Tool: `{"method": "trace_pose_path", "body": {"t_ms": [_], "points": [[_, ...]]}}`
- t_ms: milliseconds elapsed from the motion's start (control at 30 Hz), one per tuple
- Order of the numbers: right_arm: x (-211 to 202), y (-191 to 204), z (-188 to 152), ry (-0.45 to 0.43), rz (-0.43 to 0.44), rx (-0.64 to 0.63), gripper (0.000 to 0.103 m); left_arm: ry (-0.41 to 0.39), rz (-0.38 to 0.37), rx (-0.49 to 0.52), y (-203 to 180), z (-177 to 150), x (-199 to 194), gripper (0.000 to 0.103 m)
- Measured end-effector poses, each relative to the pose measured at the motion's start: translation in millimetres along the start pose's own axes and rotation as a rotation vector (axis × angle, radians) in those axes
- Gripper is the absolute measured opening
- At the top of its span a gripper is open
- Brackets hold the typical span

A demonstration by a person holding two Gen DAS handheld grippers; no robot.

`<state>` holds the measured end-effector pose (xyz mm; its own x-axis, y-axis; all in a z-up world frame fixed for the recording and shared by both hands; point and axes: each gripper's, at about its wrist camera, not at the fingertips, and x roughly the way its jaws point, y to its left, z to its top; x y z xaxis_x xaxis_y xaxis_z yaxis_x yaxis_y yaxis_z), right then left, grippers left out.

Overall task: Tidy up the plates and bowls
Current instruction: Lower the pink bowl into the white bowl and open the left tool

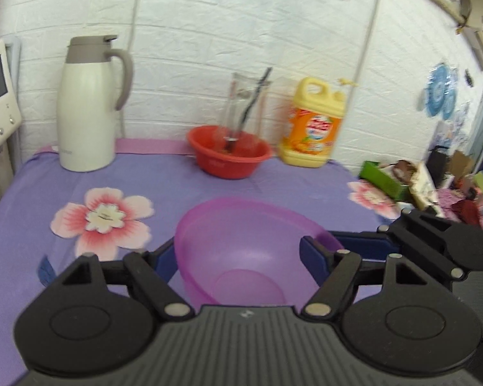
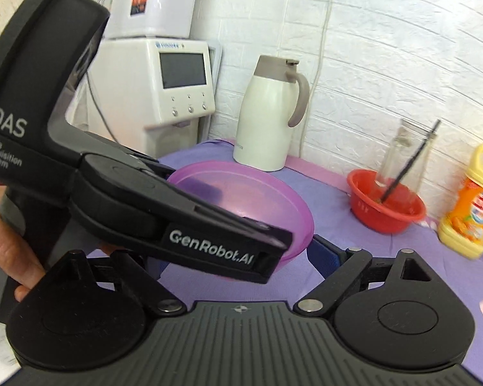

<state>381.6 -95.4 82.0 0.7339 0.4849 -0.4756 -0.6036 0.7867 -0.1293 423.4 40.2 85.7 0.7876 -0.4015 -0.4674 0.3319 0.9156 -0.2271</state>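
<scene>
"GenRobot.AI" is printed in white on the finger of the left gripper (image 2: 275, 251), and "DAS / Data Acquisition System" is read on its body, which is held by a hand (image 2: 3, 241). No writing on the orange label of the yellow bottle (image 1: 312, 125) can be made out.

A purple bowl (image 1: 241, 244) is held between the jaws of the left gripper (image 1: 238, 254); its rim is pinched at both sides by the blue pads, so the jaws are set partway in, closed on the bowl. The bowl is kept mouth up and tipped slightly, its opening facing up and toward the camera; being round, it shows no long axis. It appears lifted off the purple flowered cloth on the counter (image 1: 32, 225).

The right gripper (image 2: 238, 254) is placed just beside the left one, with the bowl (image 2: 273, 199) ahead of its jaws; only one blue pad is seen, so whether these jaws grip anything cannot be told.

Beyond the jaws stand a red bowl (image 1: 228, 154) with a glass in it and a white jug (image 1: 87, 106).
</scene>
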Motion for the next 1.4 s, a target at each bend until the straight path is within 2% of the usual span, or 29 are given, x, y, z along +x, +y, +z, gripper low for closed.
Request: {"method": "trace_pose_path", "body": {"t_ms": [200,367,467,600,733,933,1067,1333,1400], "points": [[-81.9,4.6,-31.9,0.008,-0.046,0.058,0.103,0.025,-0.095,0.048,-76.8,-30.1,-34.6,0.076],[-132.8,2.5,-75.1,0.035,-0.094,0.115,0.103,0.075,-0.163,0.091,-132.7,-71.6,-42.9,0.076],[-157.3,2.8,-102.9,0.058,-0.115,0.153,0.103,0.123,-0.202,0.095,-157.5,-98.2,-39.9,0.076],[-173.6,3.5,-134.7,0.09,-0.134,0.186,0.103,0.163,-0.211,0.104,-178.0,-123.5,-34.9,0.076],[-176.9,3.6,-152.1,0.088,-0.137,0.204,0.103,0.163,-0.211,0.11,-181.6,-133.9,-32.5,0.076],[-178.3,6.4,-169.8,0.09,-0.159,0.188,0.103,0.169,-0.231,0.103,-180.4,-139.5,-35.1,0.084],[-184.0,6.5,-180.9,0.107,-0.127,0.23,0.103,0.144,-0.229,0.085,-172.4,-136.3,-47.0,0.086],[-222.4,0.0,-197.9,0.036,-0.122,0.403,0.103,0.056,-0.157,-0.07,-146.1,-127.4,-73.9,0.095],[-229.4,-0.6,-201.2,0.011,-0.127,0.441,0.103,0.052,-0.162,-0.098,-143.7,-128.1,-77.6,0.096]]}}
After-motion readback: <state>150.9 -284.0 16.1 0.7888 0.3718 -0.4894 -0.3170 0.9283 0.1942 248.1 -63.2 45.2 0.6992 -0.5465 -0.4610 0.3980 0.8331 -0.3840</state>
